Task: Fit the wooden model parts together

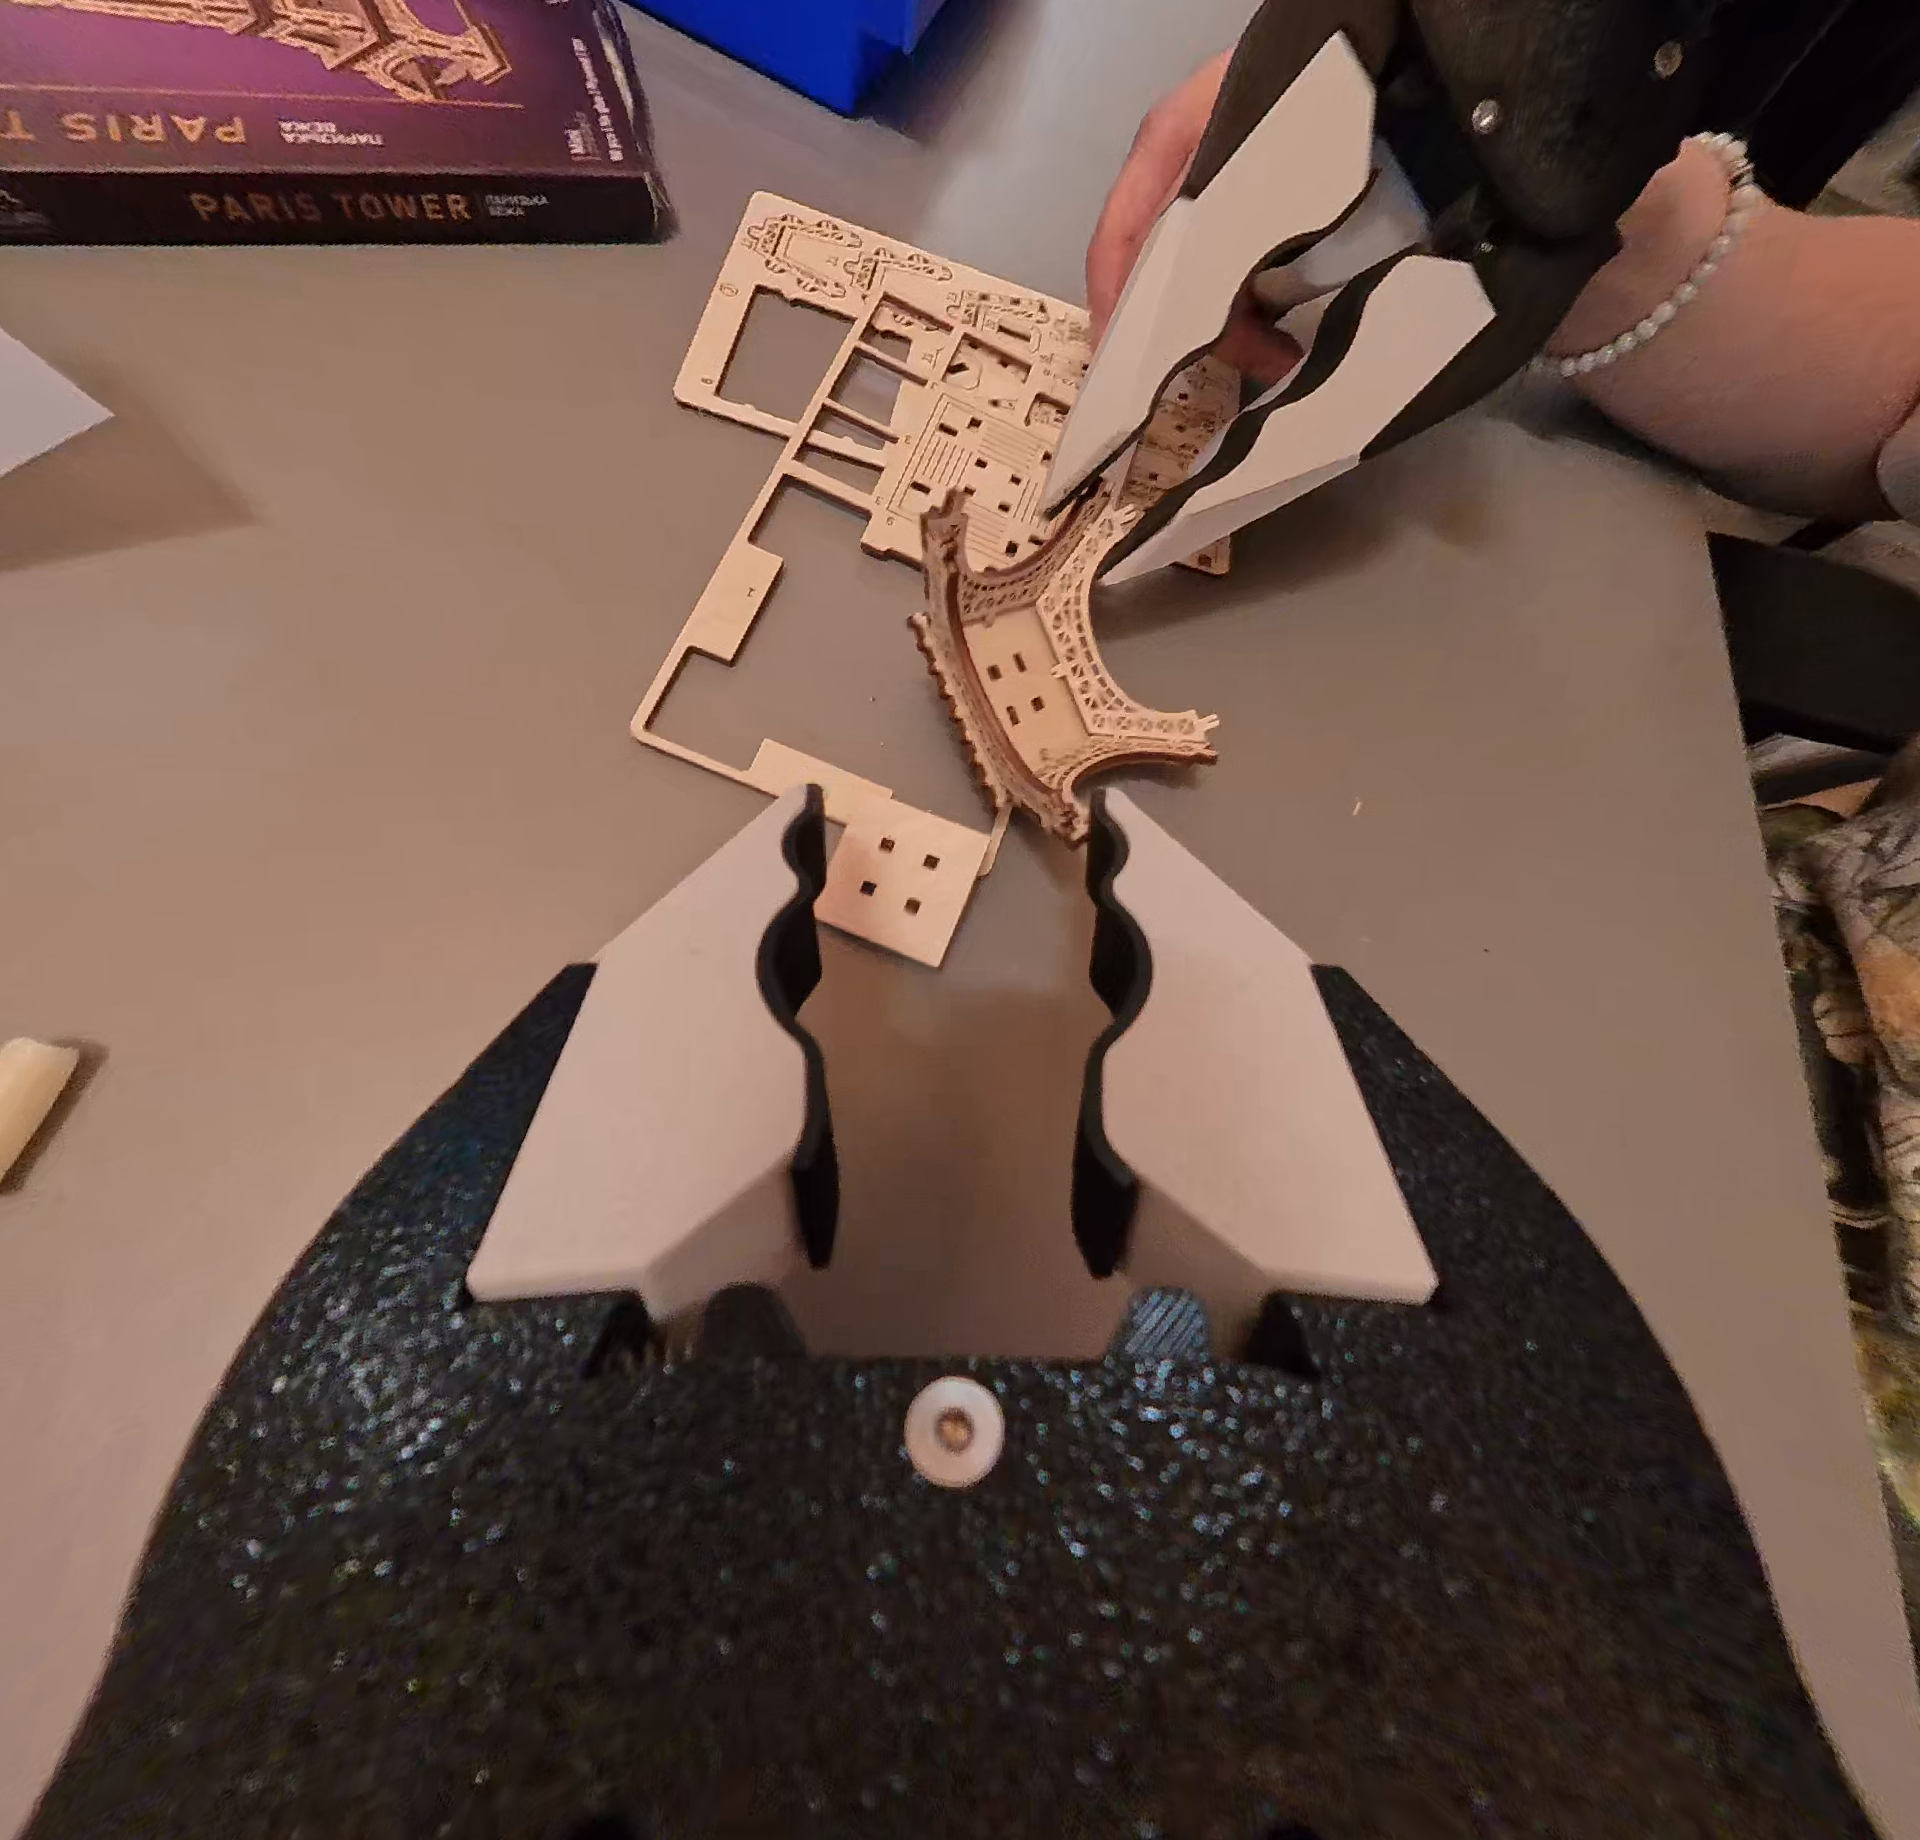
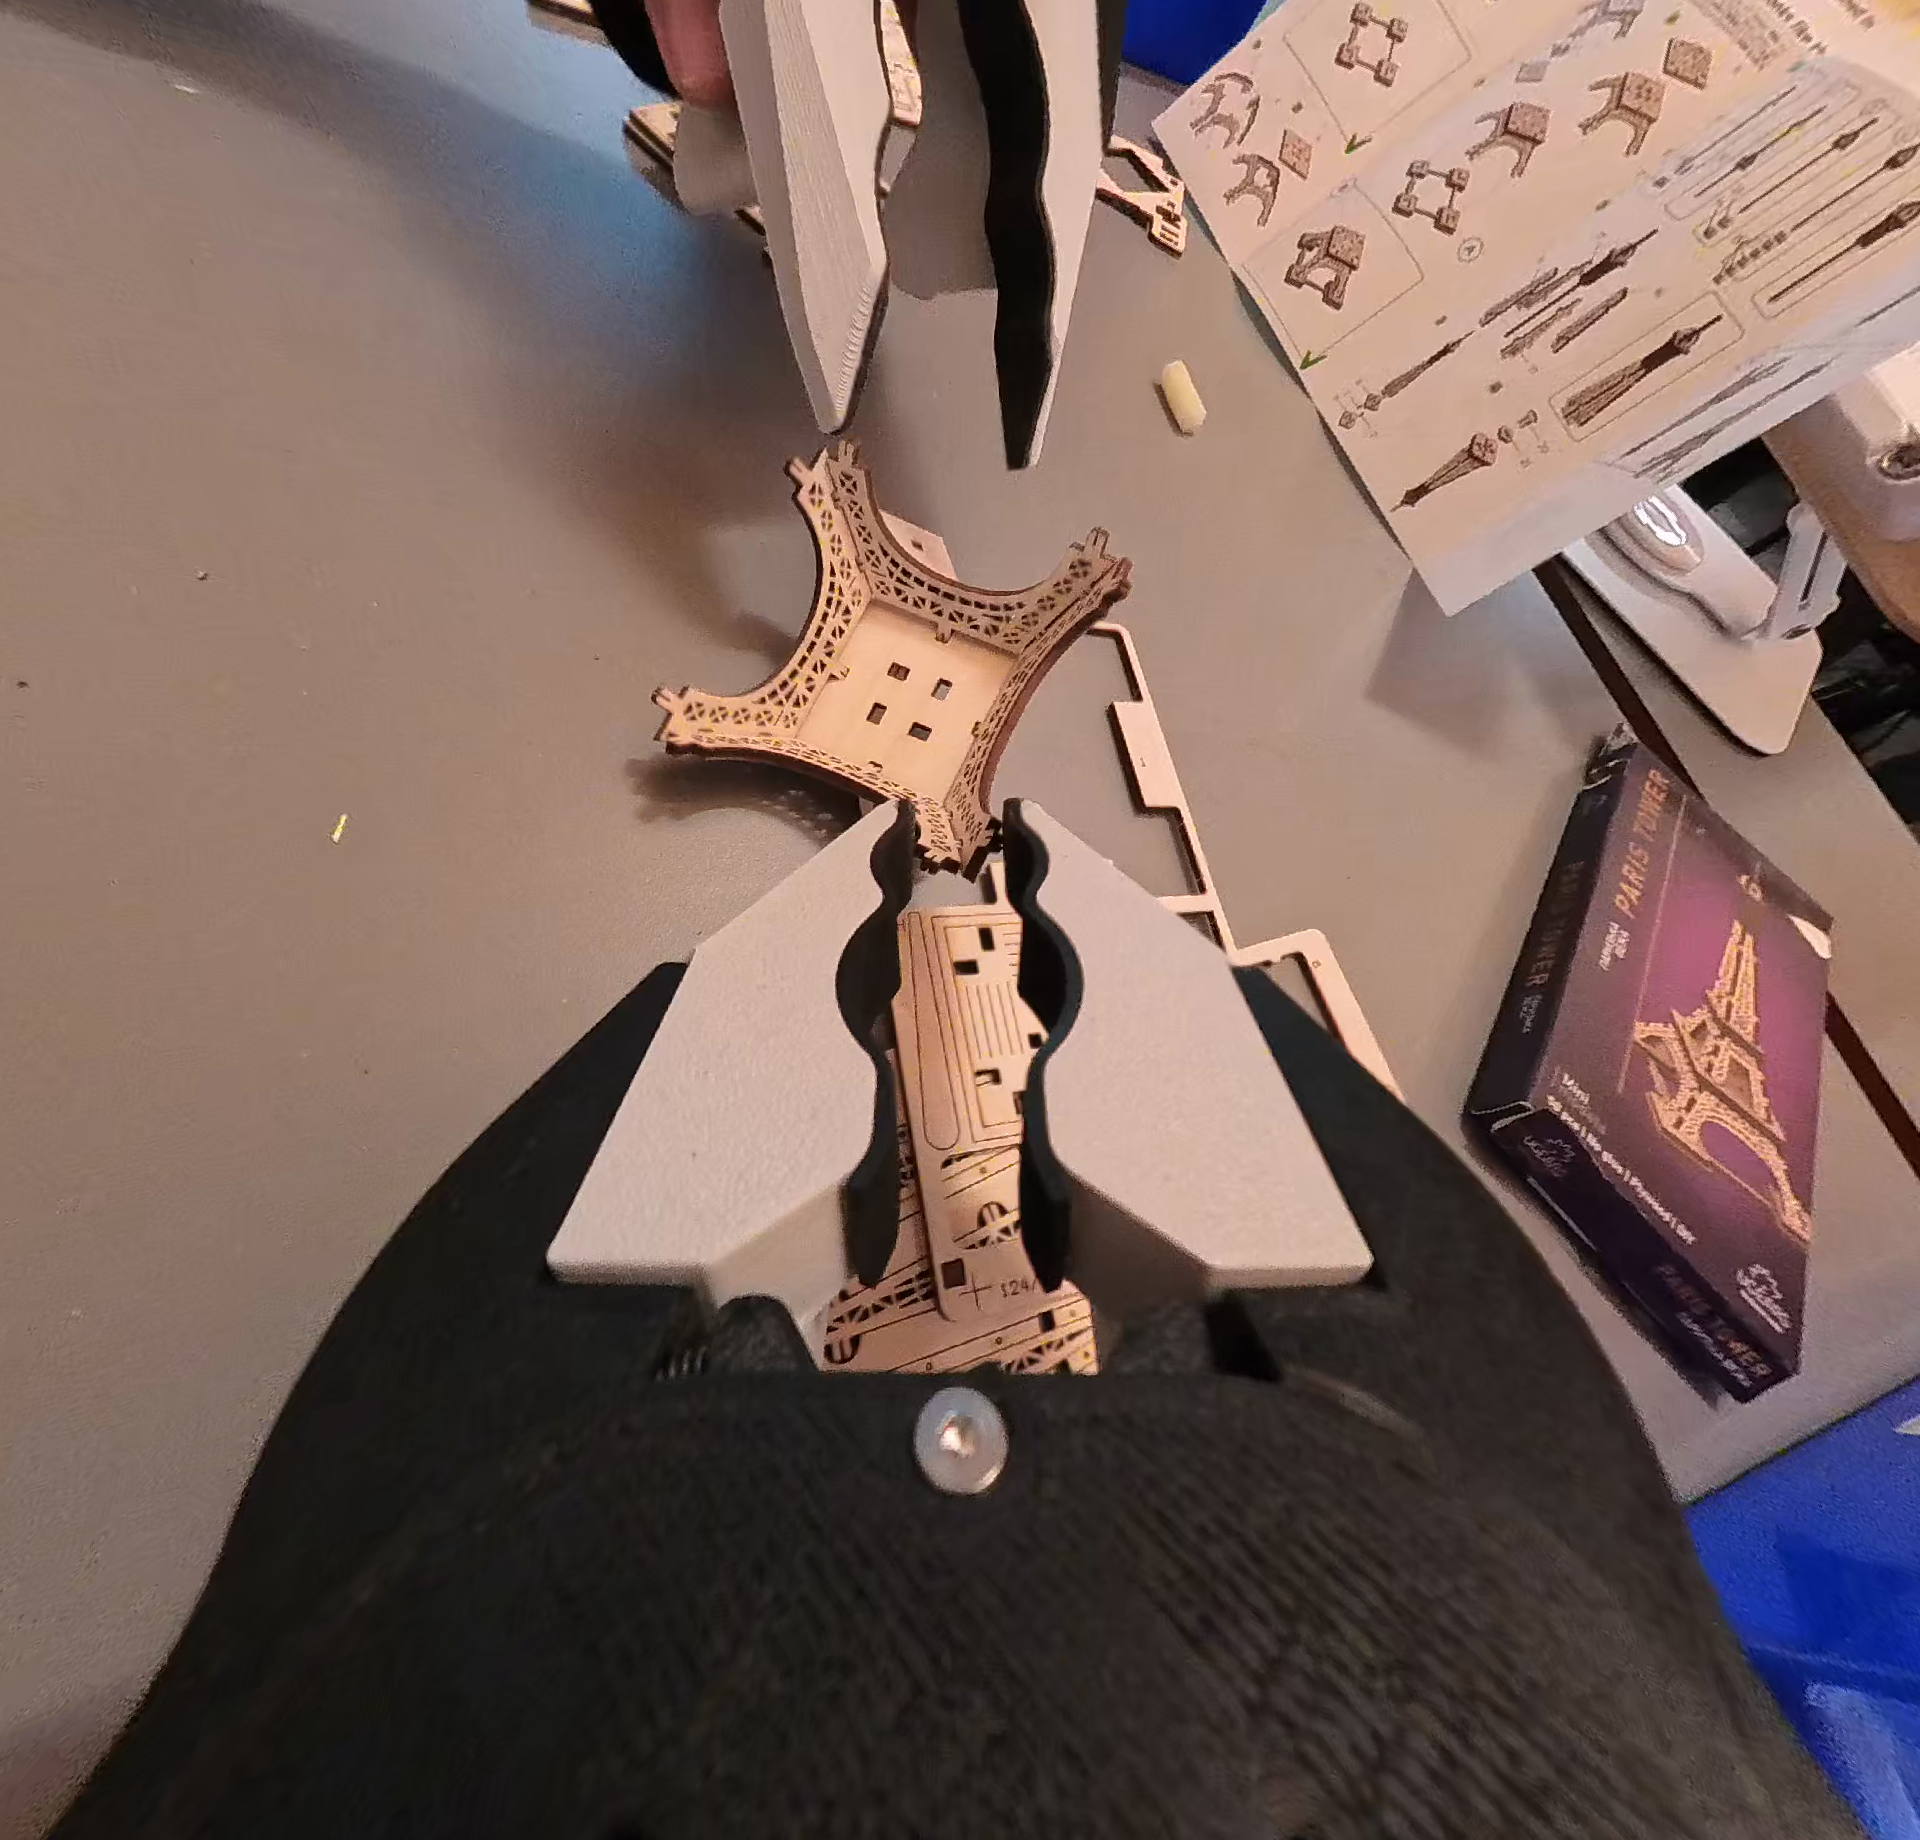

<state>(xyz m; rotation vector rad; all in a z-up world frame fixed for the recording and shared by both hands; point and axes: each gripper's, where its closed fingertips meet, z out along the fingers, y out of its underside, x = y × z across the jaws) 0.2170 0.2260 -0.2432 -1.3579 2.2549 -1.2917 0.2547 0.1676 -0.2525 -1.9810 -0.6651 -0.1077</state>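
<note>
Left wrist view, left to right.

Stub (image 1: 31, 1094): small, cream-coloured, at the left edge of the grey table (image 1: 312, 647).

Box (image 1: 312, 86): purple, flat on the table at the far left, long axis across the view.

Wooden sheet (image 1: 831, 502): pale, laser-cut, flat at centre; many cut-outs already gone; a small square plate (image 1: 899, 881) with four holes at its near corner.

Left gripper (image 1: 956, 814): fingers spread, nothing between them, tips low over the table just short of the base.

Tower base (image 1: 1049, 678): four curved lattice legs around a square floor with four holes. It stood tilted on the table with legs splayed outward, open side toward the left gripper, overlapping the sheet's right edge.

Right gripper (image 1: 1101, 533): angled down from the upper right, held by a hand (image 1: 1164, 201) with a bead bracelet at the wrist. Fingers close together, pinching the far leg of the base.

Right wrist view.

Right gripper (image 2: 961, 824): one leg tip nipped between its fingertips. Left gripper (image 2: 925, 440) just beyond the base (image 2: 894, 689).

Instruction sheet (image 2: 1558, 232): upper right.
</note>
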